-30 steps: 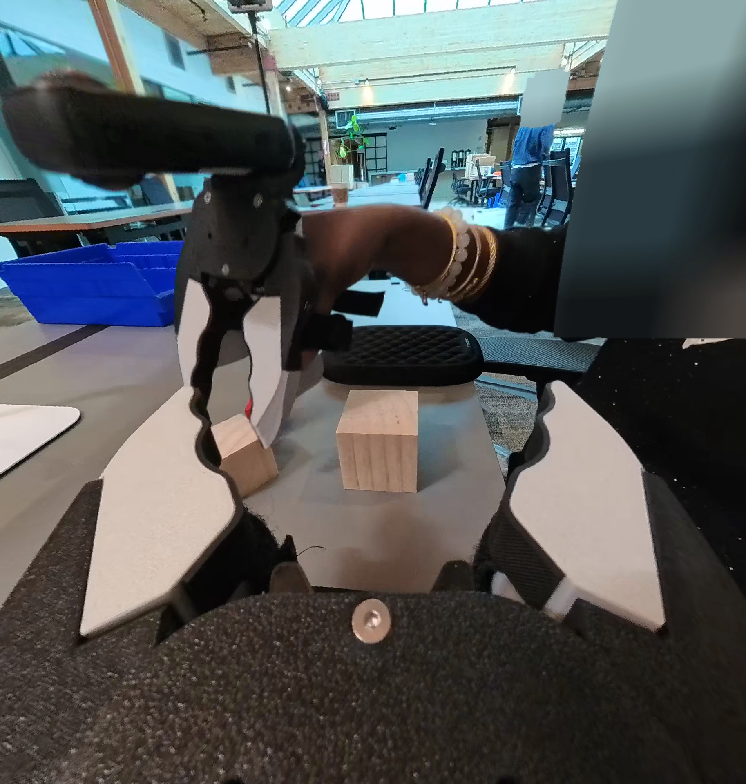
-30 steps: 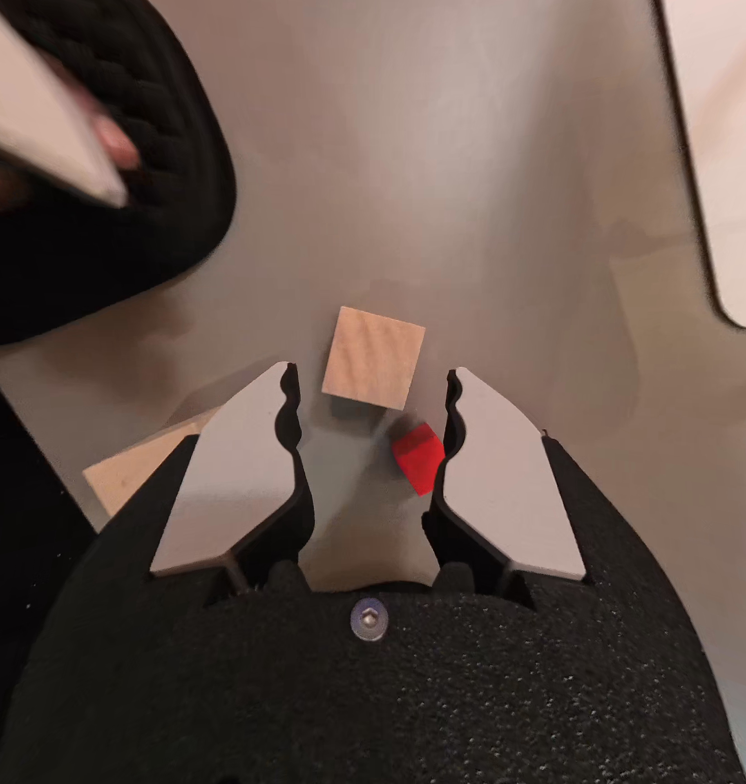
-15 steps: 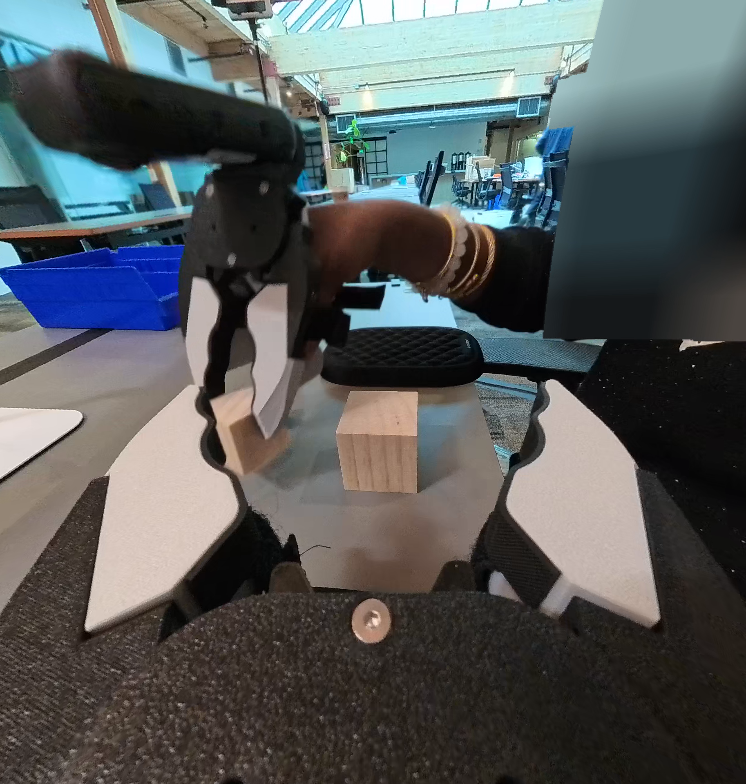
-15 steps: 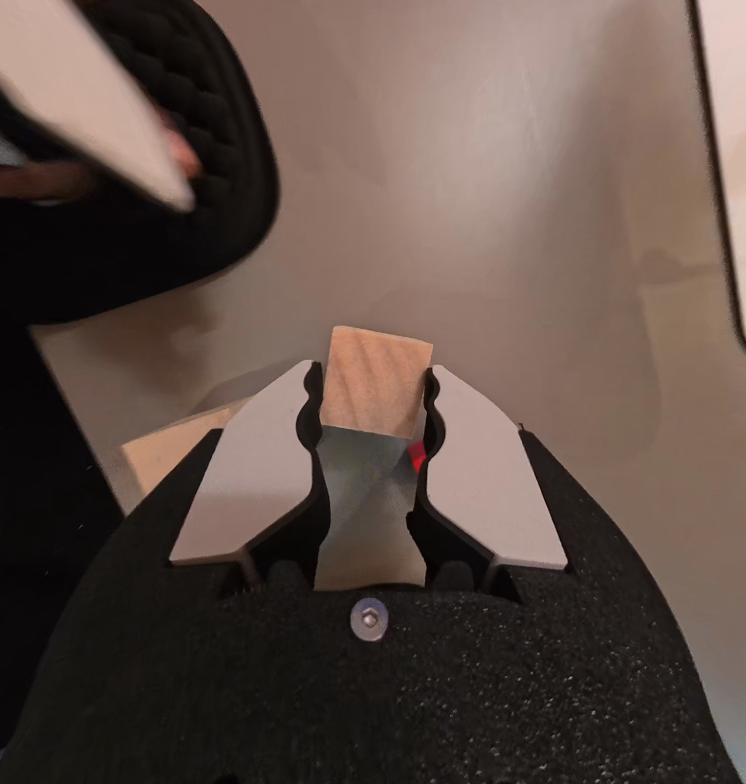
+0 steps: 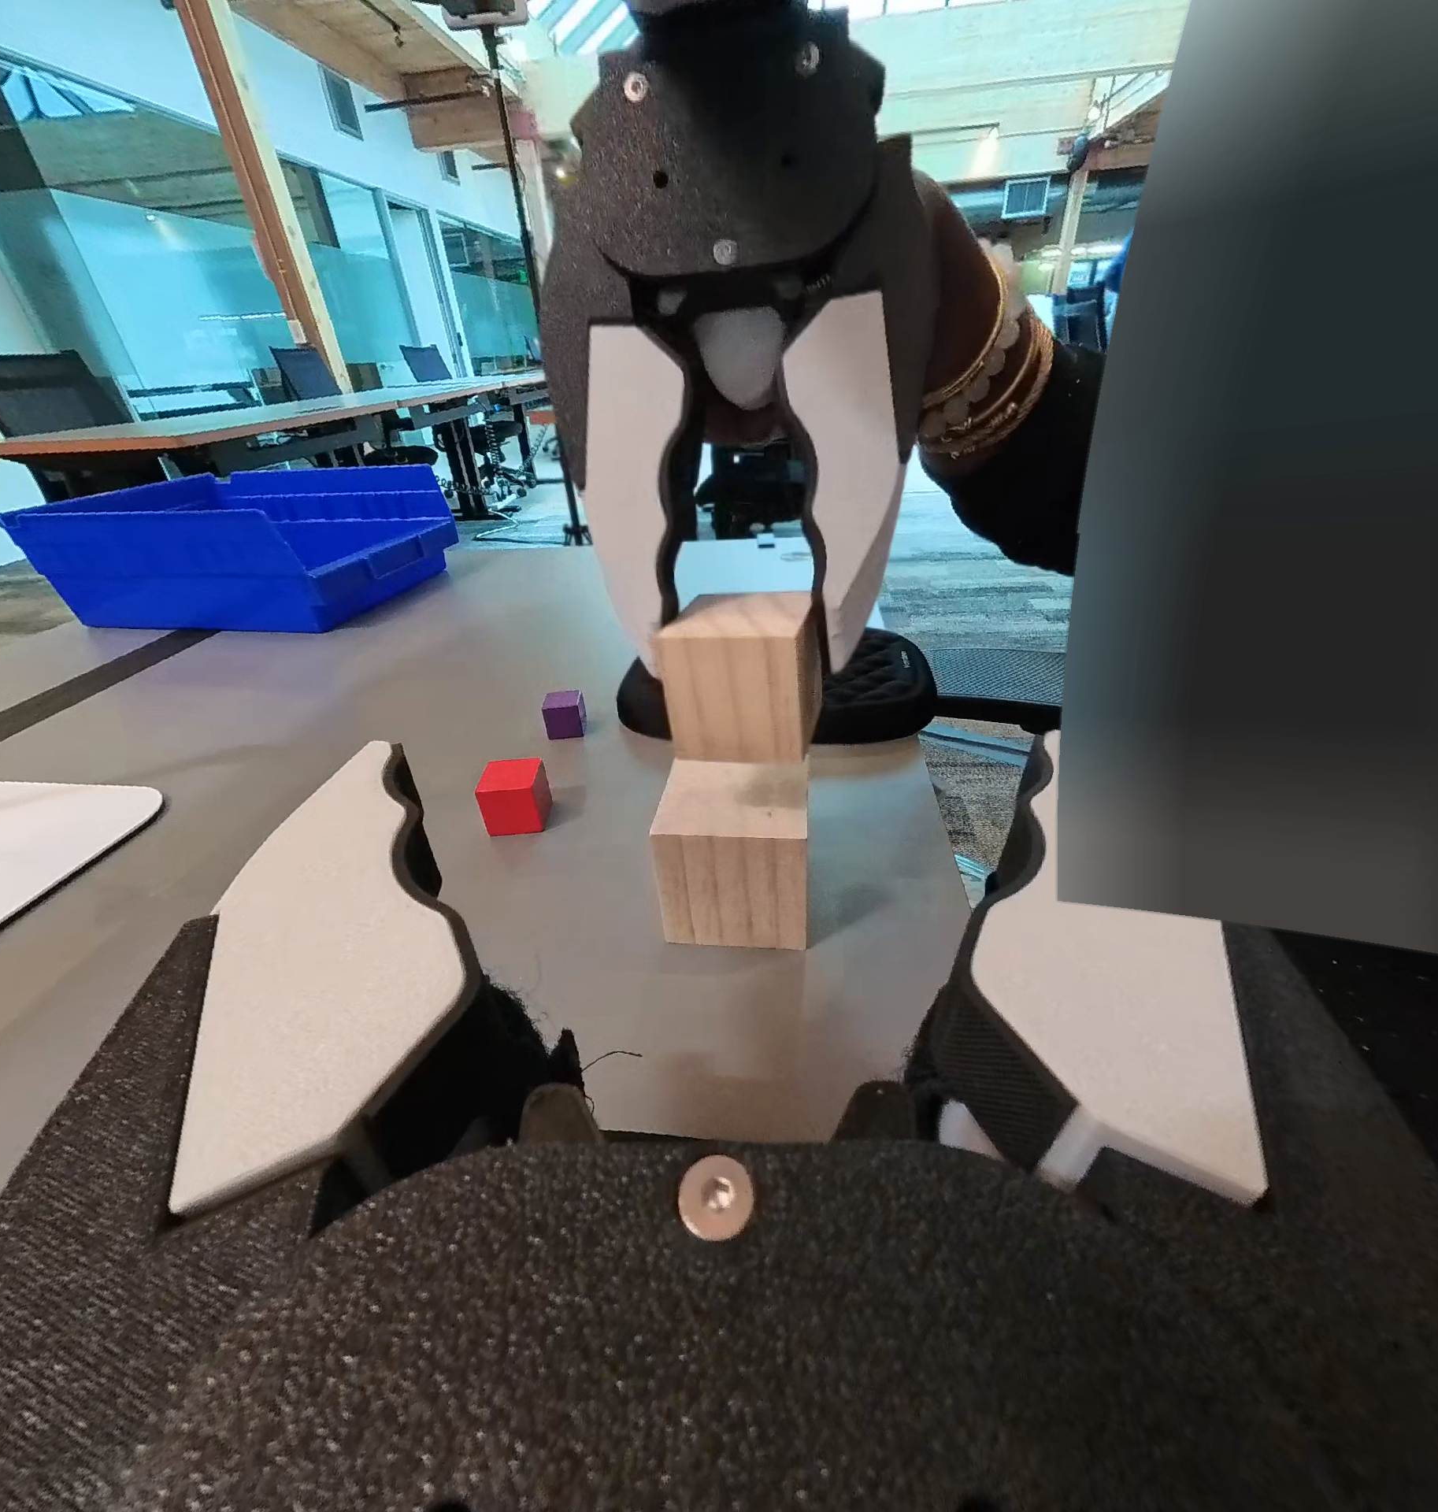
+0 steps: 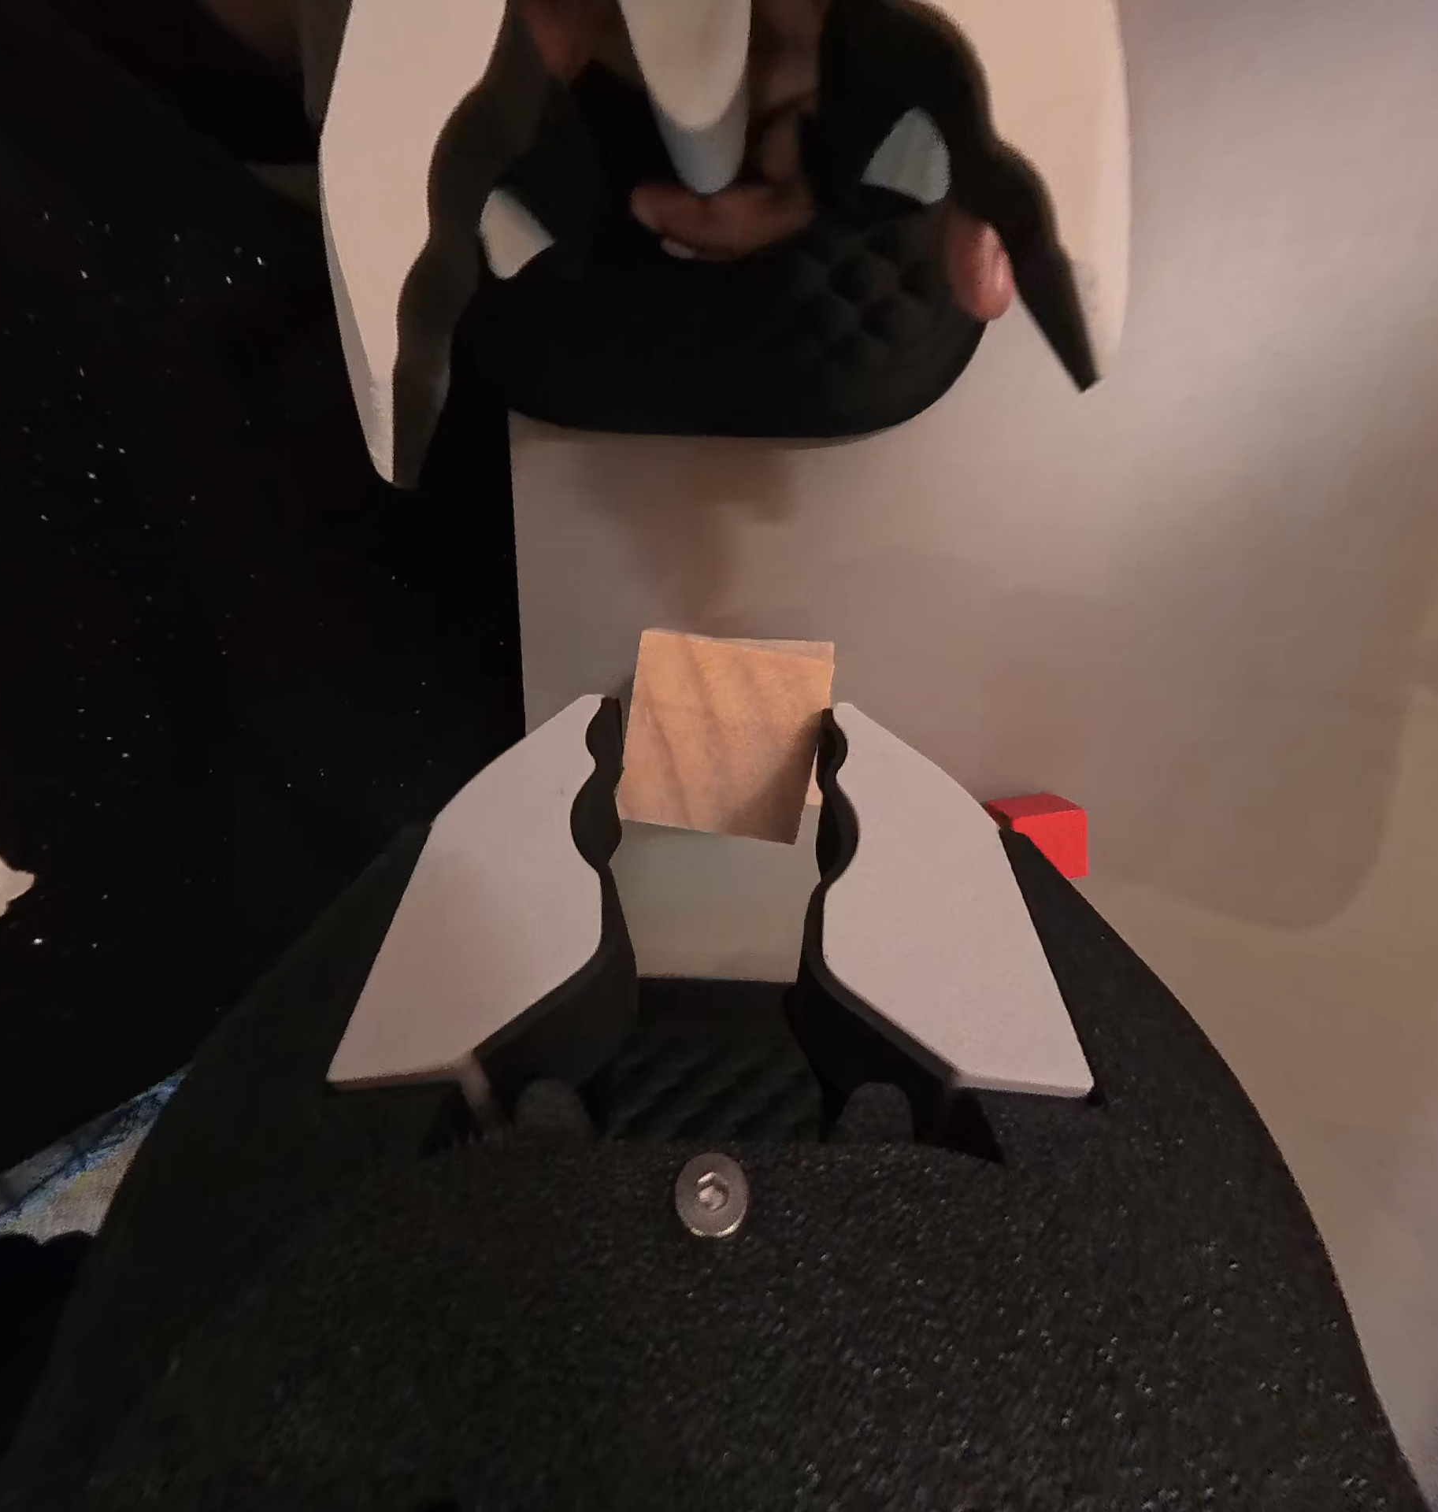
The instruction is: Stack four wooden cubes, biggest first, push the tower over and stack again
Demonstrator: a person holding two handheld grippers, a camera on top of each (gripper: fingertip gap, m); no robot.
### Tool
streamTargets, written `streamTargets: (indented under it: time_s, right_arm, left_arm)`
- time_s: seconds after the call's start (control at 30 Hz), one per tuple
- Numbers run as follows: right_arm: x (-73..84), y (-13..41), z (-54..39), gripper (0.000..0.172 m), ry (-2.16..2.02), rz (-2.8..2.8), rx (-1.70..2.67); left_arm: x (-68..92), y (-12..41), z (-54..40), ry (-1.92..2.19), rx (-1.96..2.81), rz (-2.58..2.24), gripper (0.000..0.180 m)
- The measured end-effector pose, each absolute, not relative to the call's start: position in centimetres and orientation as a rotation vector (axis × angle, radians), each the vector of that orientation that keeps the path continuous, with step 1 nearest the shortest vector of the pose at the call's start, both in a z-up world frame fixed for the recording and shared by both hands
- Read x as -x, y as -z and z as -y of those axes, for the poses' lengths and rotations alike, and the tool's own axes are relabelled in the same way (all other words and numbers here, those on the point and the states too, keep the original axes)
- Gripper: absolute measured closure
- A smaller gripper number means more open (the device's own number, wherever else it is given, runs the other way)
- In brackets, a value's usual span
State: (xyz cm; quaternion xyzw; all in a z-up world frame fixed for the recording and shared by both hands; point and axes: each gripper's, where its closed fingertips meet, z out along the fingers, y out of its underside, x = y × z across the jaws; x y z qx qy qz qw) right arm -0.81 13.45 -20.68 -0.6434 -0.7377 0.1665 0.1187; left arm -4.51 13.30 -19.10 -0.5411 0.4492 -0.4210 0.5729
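Since a second ago your right tool has closed on the small wooden block, lifted it off the desk and carried it over the second block, which stands near the desk's right edge. Its fingers press on both sides of the held block, which hangs twisted out of square with the one below; from the left view you can't quite tell whether the two blocks touch yet.

Your left tool stands wide open and empty, near side of the stack, its fingers well apart from both blocks.

What could go wrong: set down twisted as it is, the top block would overhang a corner and could tip or slide off. Press down off-centre and you may shove the lower block toward the desk edge at right. Open the fingers unevenly and one could drag the block sideways. The red cube and purple cube lie to the left, clear of this.
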Motion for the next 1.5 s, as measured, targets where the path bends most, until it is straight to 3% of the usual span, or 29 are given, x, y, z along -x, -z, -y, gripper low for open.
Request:
streamTargets:
  time_s: [1.13, 1.33, 1.5]
  right_arm:
    - [0.1, 23.3, -14.2, 0.125, -0.449, 2.298, 1.797]
    - [-0.1, 21.6, -15.0, 0.109, -0.487, 2.201, 1.779]
    - [-2.6, 20.7, -19.9, 0.112, -0.368, 2.046, 1.828]
  left_arm:
    - [4.5, 19.0, -13.3, 0.989, 1.257, -1.051, 0.053]
    - [4.5, 19.0, -13.3, 0.987, 1.253, -1.053, 0.053]
    - [4.5, 19.0, -13.3, 0.985, 1.254, -1.056, 0.053]
